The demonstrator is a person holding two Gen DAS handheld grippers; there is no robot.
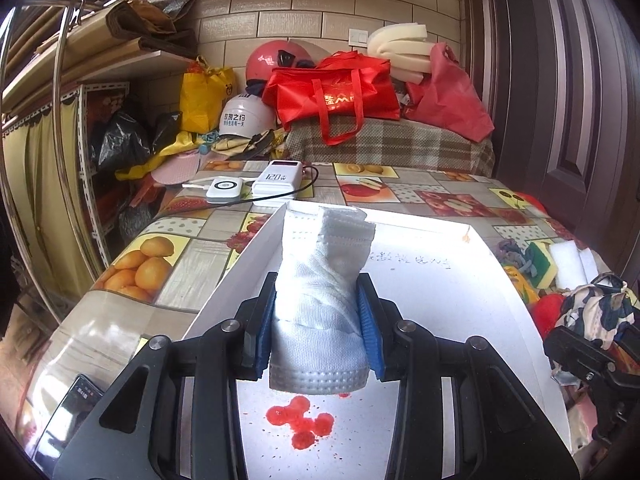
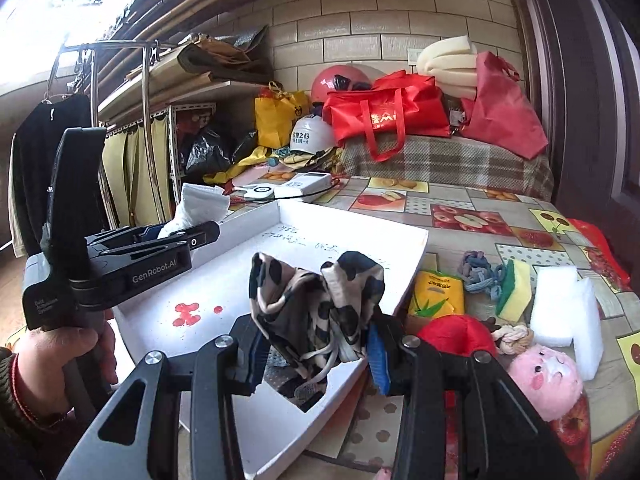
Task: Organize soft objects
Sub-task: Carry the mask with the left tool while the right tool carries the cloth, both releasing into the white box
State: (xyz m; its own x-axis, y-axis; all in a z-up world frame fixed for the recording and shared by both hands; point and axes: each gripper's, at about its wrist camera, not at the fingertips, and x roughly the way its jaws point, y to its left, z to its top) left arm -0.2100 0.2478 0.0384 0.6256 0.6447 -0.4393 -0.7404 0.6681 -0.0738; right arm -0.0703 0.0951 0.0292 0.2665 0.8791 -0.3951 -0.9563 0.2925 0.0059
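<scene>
Left wrist view: I see left gripper (image 1: 320,324) clamped on white mask (image 1: 322,296), over white tray (image 1: 460,304).
Right gripper (image 2: 316,354): pinching patterned cloth (image 2: 316,304) over tray's right edge.

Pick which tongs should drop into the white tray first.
Left, probably. The left tongs hold the white masks squarely above the white tray floor. The right tongs hold the patterned cloth nearer the tray's right rim, so it is less centred.
</scene>
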